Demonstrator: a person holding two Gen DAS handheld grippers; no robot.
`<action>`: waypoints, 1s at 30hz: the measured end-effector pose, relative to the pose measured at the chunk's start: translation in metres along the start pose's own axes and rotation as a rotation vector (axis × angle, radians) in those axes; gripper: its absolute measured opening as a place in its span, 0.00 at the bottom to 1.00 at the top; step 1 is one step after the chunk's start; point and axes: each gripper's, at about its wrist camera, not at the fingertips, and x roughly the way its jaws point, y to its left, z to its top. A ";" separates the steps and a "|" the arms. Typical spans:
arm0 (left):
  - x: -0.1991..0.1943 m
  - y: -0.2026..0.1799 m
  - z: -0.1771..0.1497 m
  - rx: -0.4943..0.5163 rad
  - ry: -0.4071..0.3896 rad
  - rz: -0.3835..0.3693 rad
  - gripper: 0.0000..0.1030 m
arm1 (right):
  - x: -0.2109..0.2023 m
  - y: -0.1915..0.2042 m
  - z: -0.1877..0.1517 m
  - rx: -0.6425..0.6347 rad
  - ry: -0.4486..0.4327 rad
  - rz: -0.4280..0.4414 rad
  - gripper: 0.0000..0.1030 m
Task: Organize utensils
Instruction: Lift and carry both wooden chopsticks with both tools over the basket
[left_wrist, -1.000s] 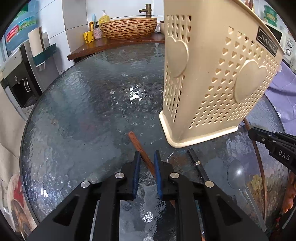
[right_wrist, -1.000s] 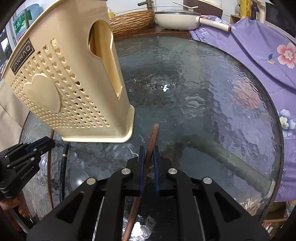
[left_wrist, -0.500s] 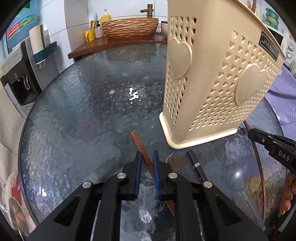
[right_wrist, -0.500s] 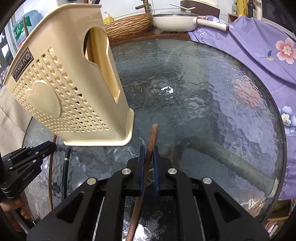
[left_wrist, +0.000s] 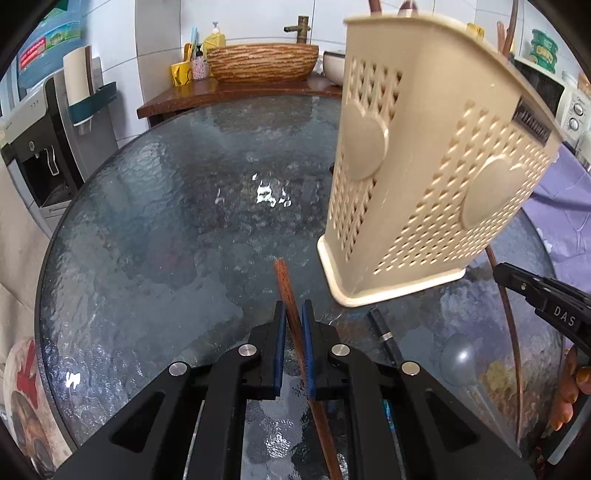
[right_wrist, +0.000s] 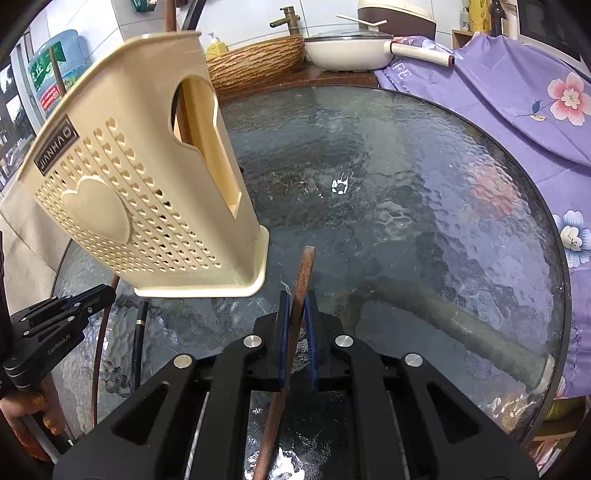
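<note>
Jaws of the left tool (left_wrist: 293, 334) have just been closing and now clamp one brown chopstick (left_wrist: 286, 291) above the glass counter (left_wrist: 166, 229); right tool (right_wrist: 297, 321) grips its own chopstick (right_wrist: 303, 273); both look ready for the beige holder (left_wrist: 436, 177).

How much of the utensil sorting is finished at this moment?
Done: some wooden handles already stand in the beige holder. In hand: the left tool and the right tool each grip a chopstick. Left: a spoon, a black utensil and a thin brown stick lie on the table.
</note>
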 end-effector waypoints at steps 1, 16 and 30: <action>-0.003 0.000 0.001 -0.001 -0.009 -0.003 0.08 | -0.003 0.000 0.000 0.002 -0.009 0.004 0.09; -0.088 -0.009 0.015 -0.001 -0.214 -0.082 0.07 | -0.078 0.003 0.011 -0.046 -0.196 0.108 0.09; -0.148 -0.021 0.024 0.027 -0.355 -0.143 0.07 | -0.150 0.011 0.017 -0.082 -0.325 0.207 0.07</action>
